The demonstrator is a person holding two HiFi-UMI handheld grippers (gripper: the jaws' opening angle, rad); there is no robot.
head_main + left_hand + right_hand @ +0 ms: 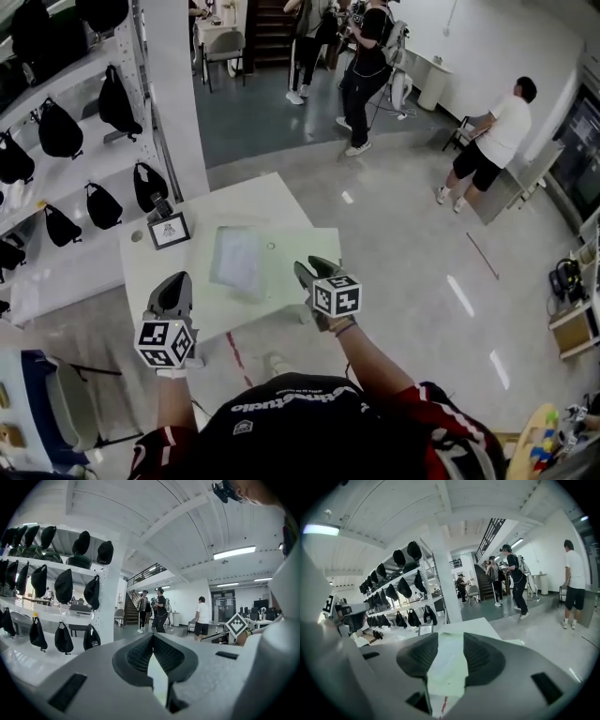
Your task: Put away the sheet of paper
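Observation:
The sheet of paper [237,261], pale and slightly glossy, lies flat on the pale green tabletop [291,248], about midway between my two grippers. My left gripper [176,284] hovers over the table's near left edge; its pads [140,654] meet at the tips with nothing between them. My right gripper [307,272] hangs just right of the sheet, above the table's near right part. In the right gripper view its jaws [450,639] stand apart, and only the tabletop [449,667] shows through the gap. Neither gripper touches the paper.
A white table [239,199] adjoins the far side and carries a small framed sign [169,230]. White shelves [66,178] hung with black bags line the left. Several people [361,70] stand on the floor beyond. A person's torso in a black top [300,422] fills the bottom.

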